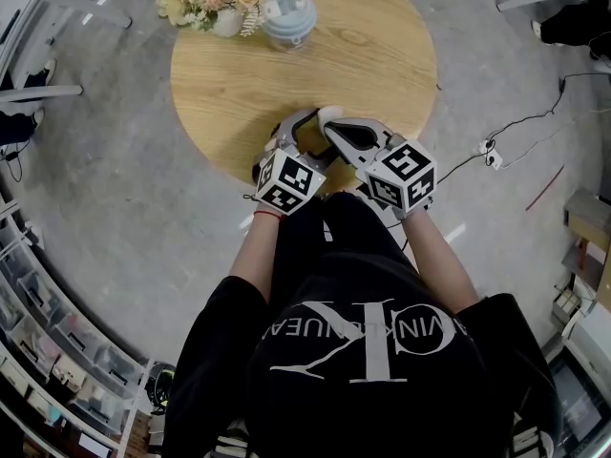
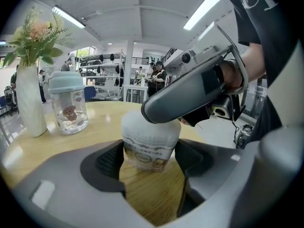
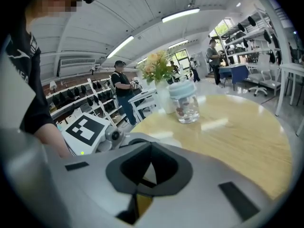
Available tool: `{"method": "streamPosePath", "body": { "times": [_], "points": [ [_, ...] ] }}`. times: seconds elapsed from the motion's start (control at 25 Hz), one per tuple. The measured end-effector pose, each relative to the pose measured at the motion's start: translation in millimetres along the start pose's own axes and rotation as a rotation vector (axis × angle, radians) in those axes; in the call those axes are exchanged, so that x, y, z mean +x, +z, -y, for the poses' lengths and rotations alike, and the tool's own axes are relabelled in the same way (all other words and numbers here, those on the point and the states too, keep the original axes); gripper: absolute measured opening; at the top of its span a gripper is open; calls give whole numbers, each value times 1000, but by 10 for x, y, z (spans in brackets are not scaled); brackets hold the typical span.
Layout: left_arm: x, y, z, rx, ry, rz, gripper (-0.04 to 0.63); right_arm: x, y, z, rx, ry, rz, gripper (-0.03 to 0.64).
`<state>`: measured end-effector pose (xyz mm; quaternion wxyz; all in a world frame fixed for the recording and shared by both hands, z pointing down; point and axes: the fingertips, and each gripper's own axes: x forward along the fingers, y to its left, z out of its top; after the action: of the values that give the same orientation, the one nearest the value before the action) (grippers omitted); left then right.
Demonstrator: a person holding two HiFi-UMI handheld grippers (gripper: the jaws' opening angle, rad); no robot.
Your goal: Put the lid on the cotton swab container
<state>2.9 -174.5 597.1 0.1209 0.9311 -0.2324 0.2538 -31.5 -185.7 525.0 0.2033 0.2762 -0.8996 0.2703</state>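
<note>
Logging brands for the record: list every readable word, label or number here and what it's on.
"CK", large, upside down: black shirt; smaller lettering across it only partly legible.
Cotton swab container label: too blurred to read.
Marker cubes: patterns only, no words.

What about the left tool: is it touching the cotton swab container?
Touching. Left gripper view shows the left tool clamping the cotton swab container between both pads.
</note>
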Motion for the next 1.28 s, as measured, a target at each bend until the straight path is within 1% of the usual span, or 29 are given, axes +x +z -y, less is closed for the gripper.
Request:
{"method": "streamPosePath", "body": {
  "times": [0.2,0.32,0.44,0.52,0.56,0.64,0.72,0.8,0.84,0.92,1.0,1.16,1.28],
  "points": [
    [-30,7,1,-10,8,8,342,-13,5,3,1,-6,14,14],
    [-112,-38,3,-37,17,18,342,-22,3,2,8,7,31,15],
    [-228,-107,-3,-69,23,25,339,-40,38,-4,17,30,76,17],
    [-335,-101,-17,-83,32,45,300,-76,102,-6,8,36,116,17],
    [-399,-82,-20,-96,34,63,271,-101,132,0,3,34,133,17],
    [-534,-43,-23,-146,45,108,200,-163,168,26,-2,22,153,17],
    [-667,-4,-52,-194,79,149,123,-241,201,65,-9,5,165,17],
    [-791,33,-126,-211,136,176,56,-315,258,109,-22,-12,184,17],
    [-846,53,-174,-215,167,185,38,-349,291,129,-28,-19,195,17],
    [-948,99,-264,-223,229,202,15,-420,350,159,-41,-34,218,17],
    [-1044,175,-334,-230,280,228,11,-497,402,177,-52,-47,243,17],
    [-1243,380,-472,-253,363,316,11,-634,525,193,-84,-74,302,15],
    [-1410,552,-543,-237,428,368,11,-762,672,151,-129,-95,361,15]
  ]
}}
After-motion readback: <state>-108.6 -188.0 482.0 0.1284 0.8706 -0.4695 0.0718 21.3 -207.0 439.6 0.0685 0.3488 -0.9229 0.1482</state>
